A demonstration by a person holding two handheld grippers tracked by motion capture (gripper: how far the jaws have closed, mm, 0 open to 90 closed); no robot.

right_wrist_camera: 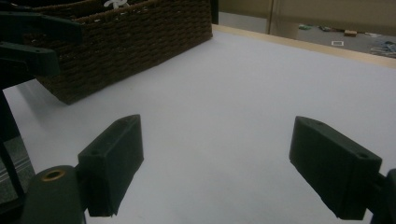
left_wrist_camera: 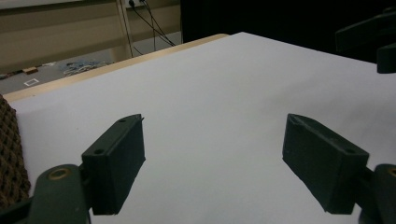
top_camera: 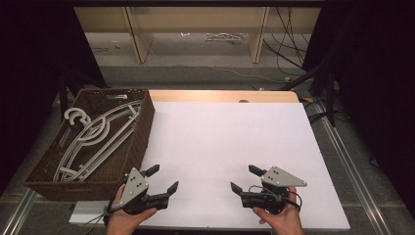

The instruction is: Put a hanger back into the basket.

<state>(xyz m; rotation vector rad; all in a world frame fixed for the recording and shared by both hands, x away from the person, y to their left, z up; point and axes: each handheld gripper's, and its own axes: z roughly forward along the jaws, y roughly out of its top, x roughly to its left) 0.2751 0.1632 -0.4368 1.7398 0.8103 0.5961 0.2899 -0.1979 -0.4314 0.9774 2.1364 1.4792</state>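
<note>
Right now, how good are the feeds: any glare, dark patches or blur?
High view: white table evenly lit without glare, surroundings black, hangers clear in the basket. Left gripper view: left tool soft and dim. Right gripper view: right tool dark, basket weave sharp, table shaded nearby.

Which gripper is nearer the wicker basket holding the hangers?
Left. The left gripper sits just beside the wicker basket's near corner; the right gripper is farther off across the white tabletop.

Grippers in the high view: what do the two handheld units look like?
Both the left gripper and the right gripper are black, with two blocky flat-faced jaws and a grey three-cornered plate dotted with small holes on top. A thin dark cable trails from each.
</note>
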